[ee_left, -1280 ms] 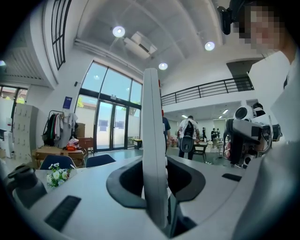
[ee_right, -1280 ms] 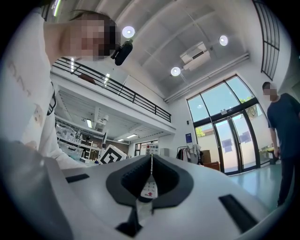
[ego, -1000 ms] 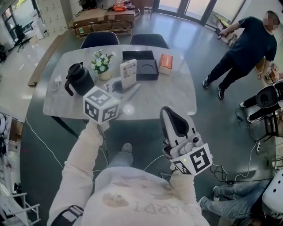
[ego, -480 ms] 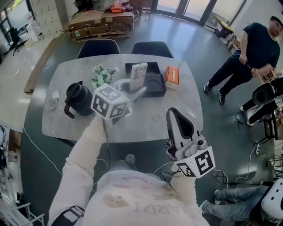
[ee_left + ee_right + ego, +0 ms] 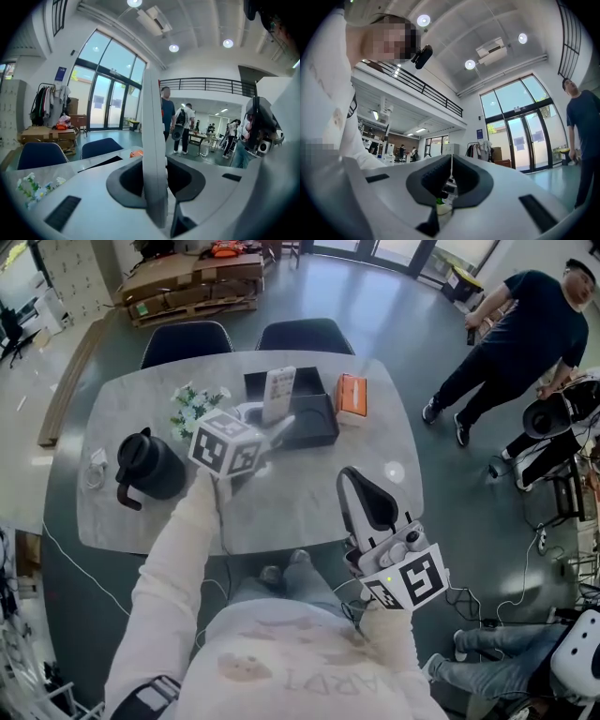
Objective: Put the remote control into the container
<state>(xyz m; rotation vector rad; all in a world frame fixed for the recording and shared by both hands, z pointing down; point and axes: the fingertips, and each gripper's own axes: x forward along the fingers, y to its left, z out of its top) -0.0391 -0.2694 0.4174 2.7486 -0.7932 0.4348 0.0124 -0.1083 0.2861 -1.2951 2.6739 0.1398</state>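
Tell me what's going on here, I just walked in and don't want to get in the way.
A person works with a handheld gripper in each hand. The left gripper is shut on a white remote control, holding it upright over the open black container on the table, not yet released. The right gripper is shut and empty, held back near the person's body.
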